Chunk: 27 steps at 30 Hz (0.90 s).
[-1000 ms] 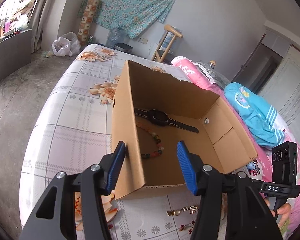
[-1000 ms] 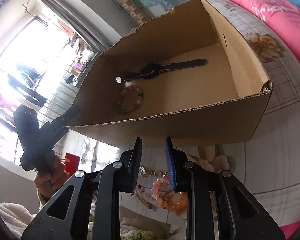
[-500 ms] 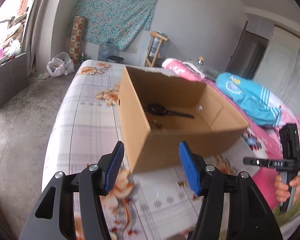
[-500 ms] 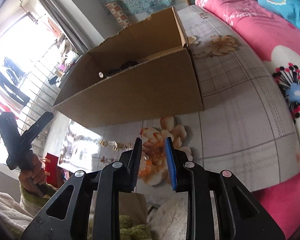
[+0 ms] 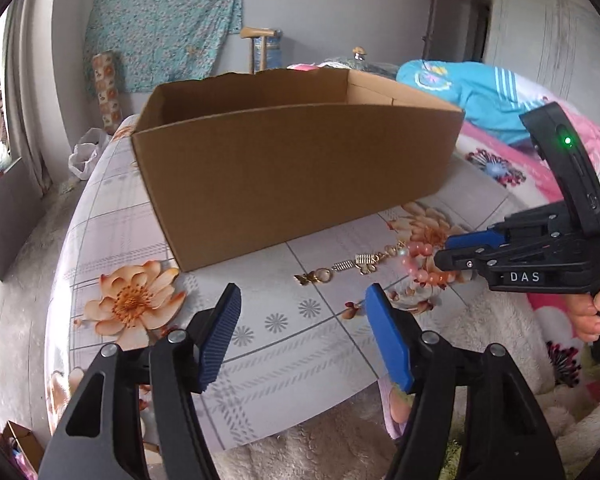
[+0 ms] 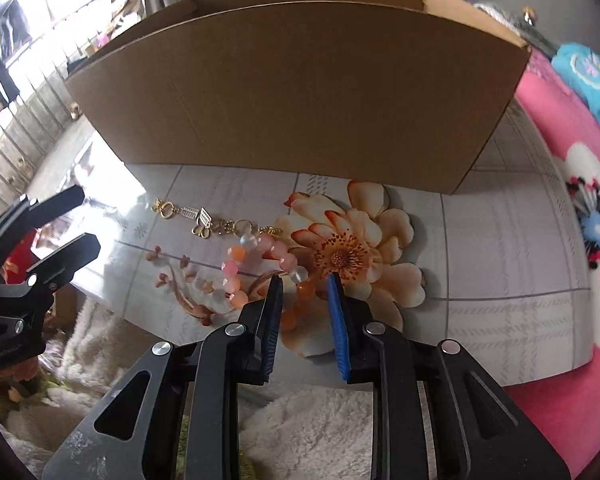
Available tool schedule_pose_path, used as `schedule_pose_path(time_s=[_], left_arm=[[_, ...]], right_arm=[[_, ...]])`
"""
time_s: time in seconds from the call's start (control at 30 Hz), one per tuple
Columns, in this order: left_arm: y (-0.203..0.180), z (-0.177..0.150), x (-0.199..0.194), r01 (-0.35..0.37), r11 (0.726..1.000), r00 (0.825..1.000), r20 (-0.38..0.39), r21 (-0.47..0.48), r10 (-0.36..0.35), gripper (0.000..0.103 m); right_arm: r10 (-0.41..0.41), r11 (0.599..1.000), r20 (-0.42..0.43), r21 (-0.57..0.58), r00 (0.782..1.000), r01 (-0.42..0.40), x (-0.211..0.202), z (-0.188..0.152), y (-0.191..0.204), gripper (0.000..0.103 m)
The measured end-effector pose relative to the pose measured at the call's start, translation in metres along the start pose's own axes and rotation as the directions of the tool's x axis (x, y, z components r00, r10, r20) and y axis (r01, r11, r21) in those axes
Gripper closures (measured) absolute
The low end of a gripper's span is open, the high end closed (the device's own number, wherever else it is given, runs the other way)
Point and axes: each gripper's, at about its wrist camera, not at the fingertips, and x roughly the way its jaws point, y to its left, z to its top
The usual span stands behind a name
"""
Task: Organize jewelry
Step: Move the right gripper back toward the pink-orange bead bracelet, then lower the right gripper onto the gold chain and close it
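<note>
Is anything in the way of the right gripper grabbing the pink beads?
Nothing visible. The right gripper is right at the bead bracelet, with some beads already between its open jaws. The gold chain lies off to the side.

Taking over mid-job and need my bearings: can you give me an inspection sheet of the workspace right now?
Surface: flower-print sheet on a bed.
Job's things: cardboard box; gold chain and pink bead bracelet lying before it.
Clutter: blue garment, pink blanket.
Grippers: left hand-held gripper open, empty, just widening; right hand-held gripper just narrowing over the bracelet, beads between the jaws, no clear grip.
Cables: nothing seen.
Surroundings: wall cloth, window.
</note>
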Motion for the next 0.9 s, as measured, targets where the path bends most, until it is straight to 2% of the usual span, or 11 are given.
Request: schedule_pose_path(time_s=[0.03,0.23,0.5,0.57,0.67,0.77,0.9], left_arm=[[-0.002,0.001,0.003,0.004,1.000,1.000,-0.003,0.002,-0.004,0.040],[-0.002,0.004,0.015,0.017,1.000,1.000,-0.017,-0.013,-0.017,0.040],[0.000,0.003,0.023,0.009,1.000,0.999,-0.039,-0.020,-0.010,0.038],[-0.001,0.004,0.026,0.003,1.000,0.999,-0.048,-0.020,-0.004,0.038],[0.000,0.003,0.030,-0.015,1.000,0.998,-0.064,-0.017,0.014,0.037],[0.001,0.002,0.034,-0.020,0.999,0.997,-0.073,-0.035,0.017,0.037],[0.003,0.001,0.040,-0.038,0.998,0.995,-0.090,-0.054,0.033,0.037]], right_arm=[[-0.019,1.000,-0.001,-0.015,1.000,0.019,-0.001,-0.001,0.002,0.095],[-0.092,0.996,-0.003,-0.006,0.996,0.092,-0.009,-0.003,0.002,0.095],[-0.205,0.972,0.026,0.123,0.978,0.200,-0.013,0.006,-0.034,0.095],[-0.214,0.965,0.045,0.163,0.976,0.204,-0.015,0.009,-0.041,0.094],[-0.180,0.966,0.098,0.206,0.979,0.157,-0.033,0.008,-0.048,0.084],[-0.168,0.971,0.157,0.196,0.973,0.136,-0.047,0.002,-0.046,0.075],[-0.115,0.986,0.193,0.142,0.974,0.089,-0.059,0.005,-0.024,0.048]])
